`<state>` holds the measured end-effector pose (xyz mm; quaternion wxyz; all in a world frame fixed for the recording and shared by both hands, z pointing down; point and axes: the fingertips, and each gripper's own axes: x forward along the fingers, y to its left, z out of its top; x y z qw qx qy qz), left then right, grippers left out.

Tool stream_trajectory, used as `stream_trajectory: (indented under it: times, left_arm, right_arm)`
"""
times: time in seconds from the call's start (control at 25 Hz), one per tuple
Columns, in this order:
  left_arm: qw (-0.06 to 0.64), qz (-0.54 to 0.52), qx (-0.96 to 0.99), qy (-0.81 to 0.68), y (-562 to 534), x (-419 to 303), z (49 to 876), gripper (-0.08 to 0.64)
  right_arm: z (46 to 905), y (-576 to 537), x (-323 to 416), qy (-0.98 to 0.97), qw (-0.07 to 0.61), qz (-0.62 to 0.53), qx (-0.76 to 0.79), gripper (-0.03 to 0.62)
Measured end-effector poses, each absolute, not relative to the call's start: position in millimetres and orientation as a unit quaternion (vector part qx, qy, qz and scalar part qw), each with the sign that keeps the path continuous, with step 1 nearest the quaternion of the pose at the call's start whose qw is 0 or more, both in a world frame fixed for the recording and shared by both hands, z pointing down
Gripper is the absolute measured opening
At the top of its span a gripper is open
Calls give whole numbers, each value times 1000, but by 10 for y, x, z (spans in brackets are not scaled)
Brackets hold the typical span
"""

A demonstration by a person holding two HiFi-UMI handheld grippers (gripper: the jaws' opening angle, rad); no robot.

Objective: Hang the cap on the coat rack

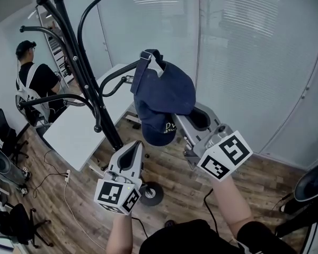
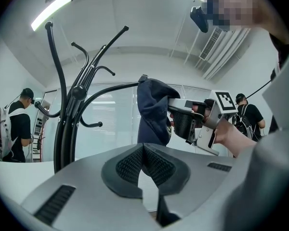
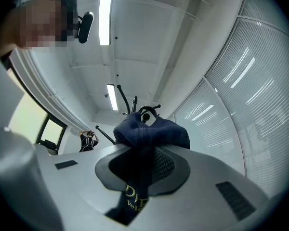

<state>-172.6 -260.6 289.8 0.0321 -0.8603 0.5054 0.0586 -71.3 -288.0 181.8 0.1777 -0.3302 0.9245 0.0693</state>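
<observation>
Right gripper view shows right gripper [image 3: 144,163] clamped on cap [image 3: 154,131], unclear in head view; left gripper [image 2: 143,149] jaws together

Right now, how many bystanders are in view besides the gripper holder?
2: one bystander far left, beyond the coat rack; another far right, behind the right gripper holding the cap. More may be hidden.

cap [image 1: 167,94] | gold lettering starts "DV" | smaller line beneath not legible

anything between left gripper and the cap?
Nothing; bare air between the shut left gripper and the cap, seen in the left gripper view.
</observation>
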Motion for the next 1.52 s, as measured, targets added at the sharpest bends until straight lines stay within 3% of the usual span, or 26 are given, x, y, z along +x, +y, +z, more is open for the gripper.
stream_trajectory:
  times: [1.52]
  left_arm:
    - [10, 55, -855, 515, -2575, -1970, 3092, 15]
  right_arm:
    - [2280, -3016, -1147, 938, 123, 44, -320, 67]
